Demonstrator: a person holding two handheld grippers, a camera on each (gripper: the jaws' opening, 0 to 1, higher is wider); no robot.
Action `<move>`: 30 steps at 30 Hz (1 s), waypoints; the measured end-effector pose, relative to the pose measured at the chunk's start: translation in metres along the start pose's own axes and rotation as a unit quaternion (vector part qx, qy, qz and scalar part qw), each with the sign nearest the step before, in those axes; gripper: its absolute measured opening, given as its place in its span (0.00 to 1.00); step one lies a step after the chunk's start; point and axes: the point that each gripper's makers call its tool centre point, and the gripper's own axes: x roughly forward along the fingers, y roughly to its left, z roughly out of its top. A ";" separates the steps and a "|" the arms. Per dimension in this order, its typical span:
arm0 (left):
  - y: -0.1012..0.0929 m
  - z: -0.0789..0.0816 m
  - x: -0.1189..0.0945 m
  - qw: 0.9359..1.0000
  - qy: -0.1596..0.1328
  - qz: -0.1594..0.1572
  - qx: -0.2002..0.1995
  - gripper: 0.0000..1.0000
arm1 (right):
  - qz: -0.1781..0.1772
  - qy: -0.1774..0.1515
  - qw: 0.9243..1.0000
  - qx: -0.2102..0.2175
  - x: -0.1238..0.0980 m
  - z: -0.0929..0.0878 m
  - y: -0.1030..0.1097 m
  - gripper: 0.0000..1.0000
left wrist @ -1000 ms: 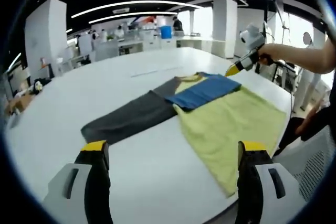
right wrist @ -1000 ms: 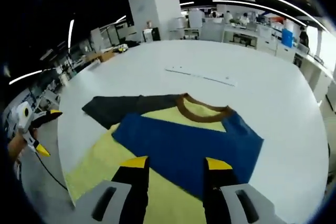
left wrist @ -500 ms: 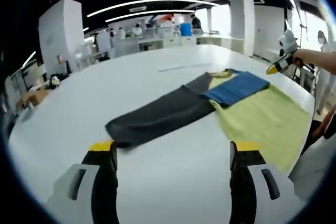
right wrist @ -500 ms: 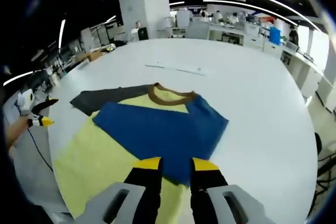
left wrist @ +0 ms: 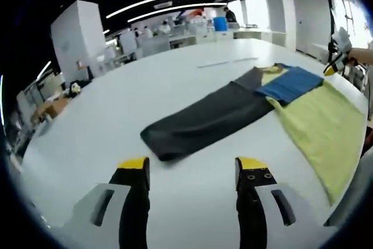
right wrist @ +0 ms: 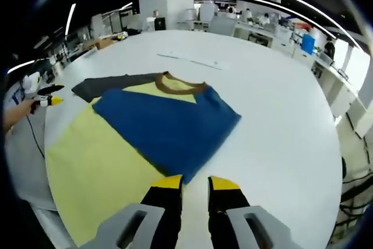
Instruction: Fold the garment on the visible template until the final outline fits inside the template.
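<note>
One garment [right wrist: 134,126], yellow body, blue sleeve folded over

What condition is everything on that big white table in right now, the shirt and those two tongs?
Garment: lying flat on the table, partly folded.
Blue sleeve: folded in across the yellow body.
Dark grey sleeve: stretched straight out, not yet folded.
Left tongs: open, empty, just short of the grey sleeve's end.
Right tongs: jaws narrowly apart, empty, at the blue sleeve's edge.
Table: white, garment spread on it.
</note>
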 end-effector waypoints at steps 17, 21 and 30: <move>0.025 -0.013 0.033 0.999 0.026 0.028 -0.012 0.34 | 0.009 0.018 0.998 -0.063 0.017 -0.015 -0.002 0.08; 0.027 -0.013 0.039 0.999 0.028 0.028 -0.016 0.29 | 0.007 0.015 0.997 -0.076 0.020 -0.013 -0.002 0.06; 0.031 -0.017 0.047 0.998 0.036 0.030 -0.030 0.14 | 0.004 0.012 0.995 -0.099 0.022 -0.014 0.001 0.00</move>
